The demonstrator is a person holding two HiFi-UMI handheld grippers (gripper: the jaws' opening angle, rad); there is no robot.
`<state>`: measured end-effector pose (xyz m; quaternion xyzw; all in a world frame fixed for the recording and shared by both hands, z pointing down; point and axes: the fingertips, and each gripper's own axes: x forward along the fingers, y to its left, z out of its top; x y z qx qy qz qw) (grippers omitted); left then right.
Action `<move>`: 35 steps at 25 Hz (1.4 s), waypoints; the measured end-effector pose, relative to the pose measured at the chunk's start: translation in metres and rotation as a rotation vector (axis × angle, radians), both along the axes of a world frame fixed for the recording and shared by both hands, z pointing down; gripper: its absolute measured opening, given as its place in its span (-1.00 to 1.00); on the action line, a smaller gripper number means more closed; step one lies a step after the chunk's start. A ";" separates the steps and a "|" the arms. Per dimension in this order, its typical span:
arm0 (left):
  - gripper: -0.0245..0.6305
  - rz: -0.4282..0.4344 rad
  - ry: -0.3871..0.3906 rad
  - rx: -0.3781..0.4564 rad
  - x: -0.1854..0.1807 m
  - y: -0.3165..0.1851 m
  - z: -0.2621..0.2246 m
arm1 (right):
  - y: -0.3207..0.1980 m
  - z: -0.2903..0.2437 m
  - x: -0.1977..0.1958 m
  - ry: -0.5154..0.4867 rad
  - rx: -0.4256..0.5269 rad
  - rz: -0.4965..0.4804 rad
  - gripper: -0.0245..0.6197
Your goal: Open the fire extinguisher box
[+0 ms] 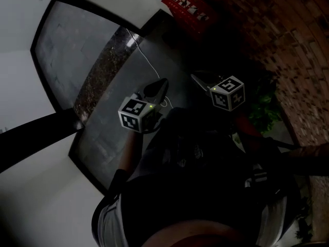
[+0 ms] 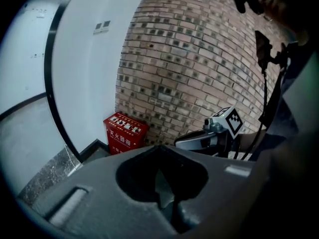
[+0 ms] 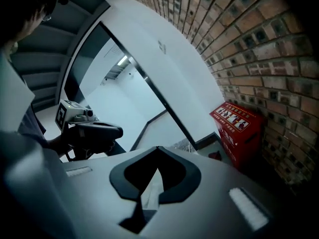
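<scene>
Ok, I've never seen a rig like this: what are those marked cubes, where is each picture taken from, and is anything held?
There is no robot: a person carries a two-jaw gripper in each hand, and each marked cube is part of one. The head view looks steeply down from the person's head onto the left gripper and the right gripper. The other two pictures come from cameras riding on the grippers, looking along their jaws. Both pairs of jaws are together with nothing between them. The red fire extinguisher box stands on the floor by the brick wall, ahead of both grippers; neither touches it, and it looks shut.
</scene>
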<state>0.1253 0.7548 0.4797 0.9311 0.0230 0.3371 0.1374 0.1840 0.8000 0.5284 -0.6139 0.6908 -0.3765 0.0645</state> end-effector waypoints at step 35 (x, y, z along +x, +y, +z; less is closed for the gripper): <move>-0.83 0.176 -0.188 -0.297 0.271 -0.134 0.218 | -0.012 0.003 0.192 0.049 -0.228 0.510 -0.92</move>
